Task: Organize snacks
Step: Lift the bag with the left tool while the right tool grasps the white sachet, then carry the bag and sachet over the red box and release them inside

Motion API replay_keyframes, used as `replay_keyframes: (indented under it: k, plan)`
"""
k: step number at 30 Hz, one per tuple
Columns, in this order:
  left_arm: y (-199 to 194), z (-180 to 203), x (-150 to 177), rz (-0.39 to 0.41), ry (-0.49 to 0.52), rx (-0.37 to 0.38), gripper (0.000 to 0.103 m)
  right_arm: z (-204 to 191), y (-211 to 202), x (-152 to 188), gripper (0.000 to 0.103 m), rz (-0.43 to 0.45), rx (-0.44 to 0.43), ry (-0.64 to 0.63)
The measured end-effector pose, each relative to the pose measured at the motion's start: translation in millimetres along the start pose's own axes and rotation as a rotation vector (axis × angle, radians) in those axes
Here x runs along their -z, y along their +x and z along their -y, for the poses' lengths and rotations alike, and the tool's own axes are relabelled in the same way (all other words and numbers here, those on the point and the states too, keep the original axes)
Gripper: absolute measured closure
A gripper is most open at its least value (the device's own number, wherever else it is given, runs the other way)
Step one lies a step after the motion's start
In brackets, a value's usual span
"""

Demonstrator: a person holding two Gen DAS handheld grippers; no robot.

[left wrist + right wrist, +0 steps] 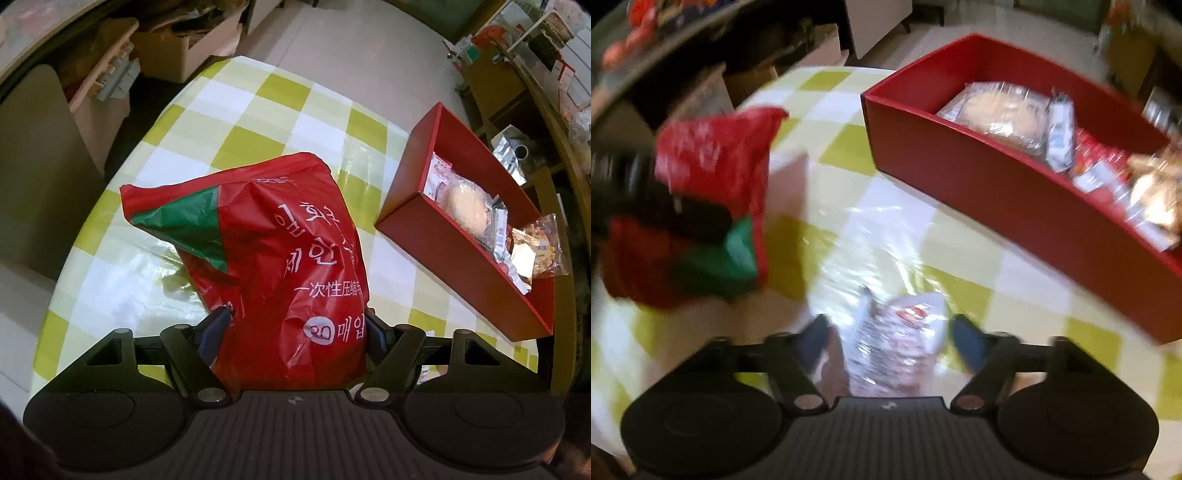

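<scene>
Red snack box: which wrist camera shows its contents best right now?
The left wrist view: the red box is sharp there, with its wrapped snacks distinguishable. The right wrist view shows the box nearer and larger, but motion blur smears the packets.

Two fisheye views under soft indoor light, one sharp and one smeared by motion blur.

The left wrist view is crisp and evenly lit; glare spreads in white patches over the glossy checked surface point(258, 110), and the red bag point(288, 258) casts a soft shadow to its left. Straight lines bow toward dark, vignetted corners. The right wrist view is streaked throughout: the red box point(997, 184) has smeared edges, and the clear packet point(897, 350) between the blue fingers point(967, 343) is perhaps printed, its markings unreadable.
</scene>
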State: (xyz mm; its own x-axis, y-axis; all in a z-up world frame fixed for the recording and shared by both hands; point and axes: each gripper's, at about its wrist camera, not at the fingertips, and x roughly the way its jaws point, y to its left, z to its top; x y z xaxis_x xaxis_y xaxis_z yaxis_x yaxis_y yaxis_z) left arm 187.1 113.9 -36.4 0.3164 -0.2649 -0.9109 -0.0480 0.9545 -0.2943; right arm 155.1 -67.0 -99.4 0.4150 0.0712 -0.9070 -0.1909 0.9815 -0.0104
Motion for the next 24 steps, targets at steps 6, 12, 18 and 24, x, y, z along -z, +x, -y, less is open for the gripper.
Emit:
replay_keyframes:
  k: [6, 12, 18, 24]
  plan:
    - [-6, 5, 1, 0.006, 0.009, 0.021, 0.024, 12, -11, 3, 0.038, -0.044, -0.041, 0.044]
    - [-9, 10, 1, 0.013, 0.015, 0.042, 0.024, 33, -41, 1, 0.038, 0.005, -0.032, 0.082]
    - [-13, 28, 3, 0.023, 0.058, 0.067, 0.024, 56, -83, -4, 0.038, 0.107, -0.028, 0.119]
    - [-19, 51, 3, 0.047, 0.094, 0.091, 0.024, 77, -107, -16, 0.038, 0.185, -0.017, 0.161]
